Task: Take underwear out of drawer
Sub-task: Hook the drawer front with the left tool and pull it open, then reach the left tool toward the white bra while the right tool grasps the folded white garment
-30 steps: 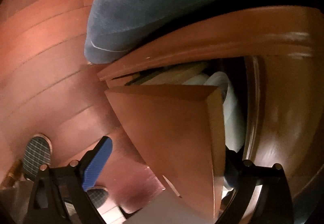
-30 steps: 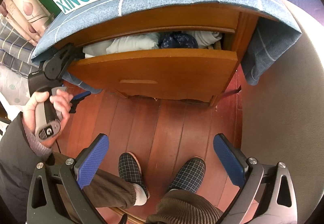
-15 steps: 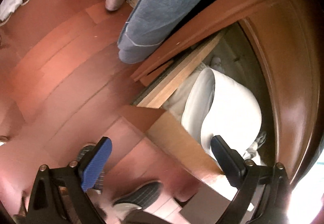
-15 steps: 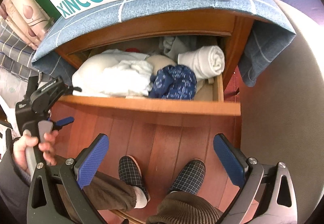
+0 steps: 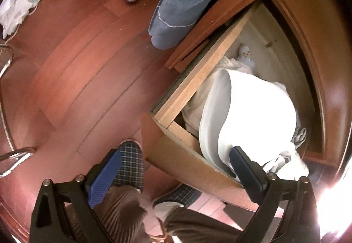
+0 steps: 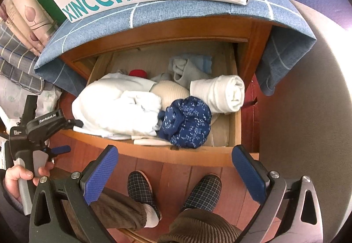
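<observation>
Drawer (image 6: 176, 155), wooden, pulled out from its cabinet. Contents: dark blue patterned underwear (image 6: 186, 122) bunched at the front edge, white folded cloth (image 6: 118, 106) to its left, rolled white garment (image 6: 220, 93) to its right. Right gripper (image 6: 175, 174): jaws wide apart, empty, above the plaid slippers (image 6: 140, 188). Left gripper (image 5: 176, 174): jaws apart, empty, straddling the drawer's front left corner.

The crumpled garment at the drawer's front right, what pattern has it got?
Dark blue with small pale-blue speckles; the right wrist view shows it best.
</observation>
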The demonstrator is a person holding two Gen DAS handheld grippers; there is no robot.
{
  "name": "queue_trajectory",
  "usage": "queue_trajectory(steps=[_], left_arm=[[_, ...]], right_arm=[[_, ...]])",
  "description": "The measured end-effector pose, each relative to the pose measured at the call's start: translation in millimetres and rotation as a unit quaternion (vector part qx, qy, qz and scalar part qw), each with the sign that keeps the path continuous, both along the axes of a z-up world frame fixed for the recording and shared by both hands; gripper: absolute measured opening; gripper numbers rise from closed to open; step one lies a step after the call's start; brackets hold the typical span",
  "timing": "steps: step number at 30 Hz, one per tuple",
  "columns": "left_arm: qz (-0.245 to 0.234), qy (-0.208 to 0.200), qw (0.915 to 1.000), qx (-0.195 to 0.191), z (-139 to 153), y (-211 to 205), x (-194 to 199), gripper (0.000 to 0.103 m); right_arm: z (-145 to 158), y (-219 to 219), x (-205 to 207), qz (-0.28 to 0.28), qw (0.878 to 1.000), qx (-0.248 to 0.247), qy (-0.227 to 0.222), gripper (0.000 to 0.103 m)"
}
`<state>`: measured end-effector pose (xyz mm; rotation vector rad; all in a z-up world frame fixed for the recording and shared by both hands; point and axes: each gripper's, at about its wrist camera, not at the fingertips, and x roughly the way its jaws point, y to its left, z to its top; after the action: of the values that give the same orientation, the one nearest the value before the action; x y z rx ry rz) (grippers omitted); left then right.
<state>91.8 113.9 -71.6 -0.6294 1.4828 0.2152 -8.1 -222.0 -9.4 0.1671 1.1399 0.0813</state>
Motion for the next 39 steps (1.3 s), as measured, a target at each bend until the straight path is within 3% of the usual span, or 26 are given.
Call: queue_trajectory(steps=[12, 26, 32, 35, 39], left_arm=[[-0.026, 0.015, 0.9990, 0.033, 9, -15, 14, 0.102], [-0.046, -0.068, 0.9926, 0.090, 40, -31, 15, 0.099], [-0.083, -0.130, 0.9805, 0.122, 68, -32, -1, 0.099], [-0.124, -0.158, 0.9681, 0.150, 83, -39, 1, 0.099], [-0.181, -0.187, 0.9551, 0.141, 96, -47, 11, 0.099]], right_arm=[[2, -4, 11, -0.003, 1.000, 0.010, 0.014, 0.102], [-5, -7, 12, -0.010, 0.999, 0.020, 0.025, 0.102], [-2, -4, 10, -0.007, 1.000, 0.010, 0.019, 0.102], [-2, 0, 12, -0.010, 1.000, -0.004, 0.021, 0.102], [-2, 10, 17, -0.006, 0.999, -0.027, 0.032, 0.102]])
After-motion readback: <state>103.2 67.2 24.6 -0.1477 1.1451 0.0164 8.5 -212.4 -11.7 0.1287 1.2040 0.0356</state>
